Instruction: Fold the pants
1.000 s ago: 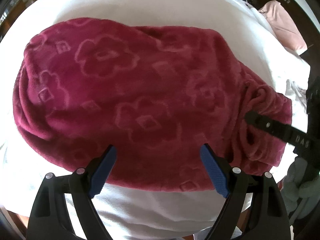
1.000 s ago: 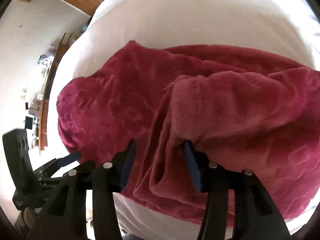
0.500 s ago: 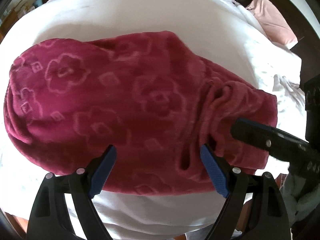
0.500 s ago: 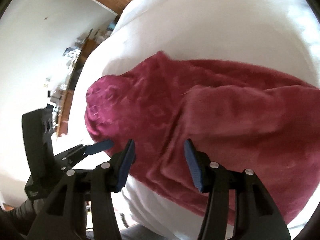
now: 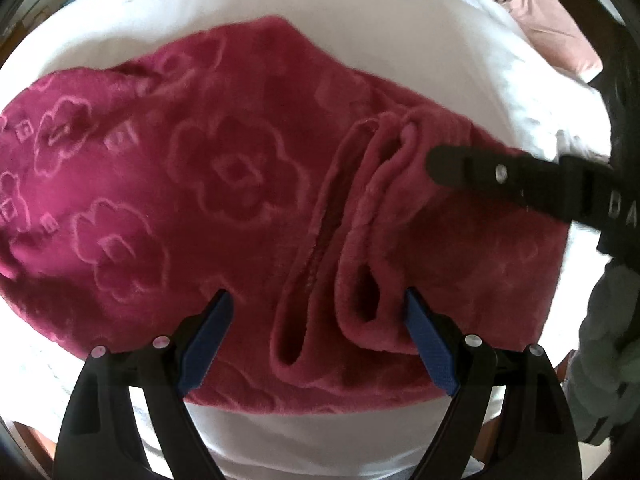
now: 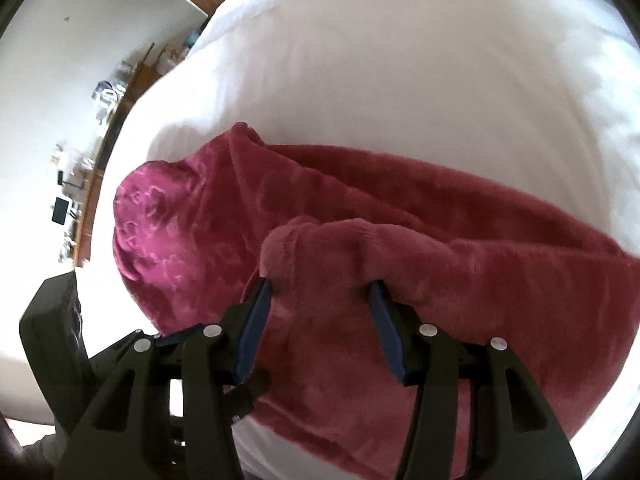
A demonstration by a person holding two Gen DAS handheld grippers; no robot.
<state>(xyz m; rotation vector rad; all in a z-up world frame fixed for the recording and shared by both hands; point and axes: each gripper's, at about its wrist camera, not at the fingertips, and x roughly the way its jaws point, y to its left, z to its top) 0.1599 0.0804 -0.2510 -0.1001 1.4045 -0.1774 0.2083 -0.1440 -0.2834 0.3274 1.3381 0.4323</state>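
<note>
Where pants [image 6: 400, 240] bunch, right fingers [image 6: 256, 320] clench fabric, tips buried; left fingers [image 5: 208, 336] released.

pants [image 5: 224, 184]: you've got deep magenta-red fleece, paler embossed flower and square motifs
bed sheet [image 6: 400, 80]: plain white
your gripper pads [image 5: 204, 344]: blue, on black frames
pillow [image 5: 548, 28]: dusty pink

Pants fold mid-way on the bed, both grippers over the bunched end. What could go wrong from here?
1. The right gripper seems to hold a thick bunch of the pants; plush layers might slip out.
2. The left gripper hangs open over loose ridges; closing could catch one layer only.
3. Grippers are close; they may collide.
</note>
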